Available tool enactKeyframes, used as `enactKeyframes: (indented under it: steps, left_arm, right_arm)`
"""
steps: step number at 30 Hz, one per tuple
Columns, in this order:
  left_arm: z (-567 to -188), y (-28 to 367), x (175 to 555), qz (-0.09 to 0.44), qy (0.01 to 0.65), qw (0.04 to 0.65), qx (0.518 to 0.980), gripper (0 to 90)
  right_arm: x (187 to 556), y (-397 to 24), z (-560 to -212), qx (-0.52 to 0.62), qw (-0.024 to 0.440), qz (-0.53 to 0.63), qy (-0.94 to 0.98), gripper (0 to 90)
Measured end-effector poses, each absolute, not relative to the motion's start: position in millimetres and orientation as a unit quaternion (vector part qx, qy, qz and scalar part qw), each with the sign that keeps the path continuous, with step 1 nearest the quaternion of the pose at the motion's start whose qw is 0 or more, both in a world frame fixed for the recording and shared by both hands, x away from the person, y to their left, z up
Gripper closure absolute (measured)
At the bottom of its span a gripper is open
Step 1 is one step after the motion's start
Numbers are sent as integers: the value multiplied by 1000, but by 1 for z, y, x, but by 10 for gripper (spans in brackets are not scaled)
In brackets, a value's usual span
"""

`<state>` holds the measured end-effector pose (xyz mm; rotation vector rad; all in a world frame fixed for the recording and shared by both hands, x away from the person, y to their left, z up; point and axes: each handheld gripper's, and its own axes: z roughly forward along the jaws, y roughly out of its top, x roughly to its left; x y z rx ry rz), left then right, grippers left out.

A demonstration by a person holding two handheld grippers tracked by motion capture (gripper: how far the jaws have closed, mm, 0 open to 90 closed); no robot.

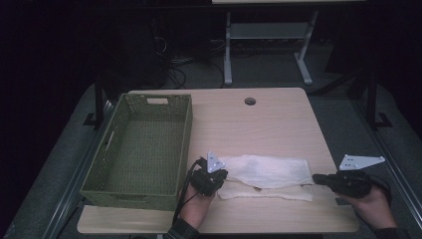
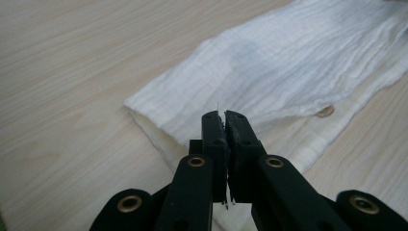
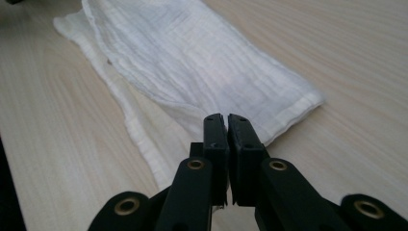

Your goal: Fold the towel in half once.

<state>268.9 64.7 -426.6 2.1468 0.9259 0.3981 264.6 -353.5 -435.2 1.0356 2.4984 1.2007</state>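
The cloth [image 1: 266,174], lower centre of the surface [image 1: 259,119], looks light, limp and folded; best pinched at its end corners. Both tongs, left [image 1: 215,180] and right [image 1: 318,180], are closed, empty.

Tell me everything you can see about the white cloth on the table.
The white cloth looks like thin, crinkled gauze, folded into a long strip with a lower layer sticking out along its near edge. It lies flat on the wooden table, right of the green basket, between the two shut grippers. Whether either grips an end is unclear.
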Motion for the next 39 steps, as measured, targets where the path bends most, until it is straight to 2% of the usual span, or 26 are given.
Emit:
enactKeyframes:
  steps: [19,25,28,32,39]
  left_arm:
    - [-452,72,256,115,374,348,852,846]
    - [-456,74,256,92,381,340,855,626]
    - [-456,78,257,94,394,360,840,559]
    - [-458,74,263,115,387,359,841,504]
    - [-455,68,278,128,385,370,836,483]
  right_arm:
    - [252,-346,-456,327,42,374,867,844]
    - [252,-346,-452,322,40,388,862,674]
    - [256,-346,-450,325,46,395,858,623]
    - [264,-345,-447,331,61,398,854,598]
    - [279,-340,-446,338,77,399,849,564]
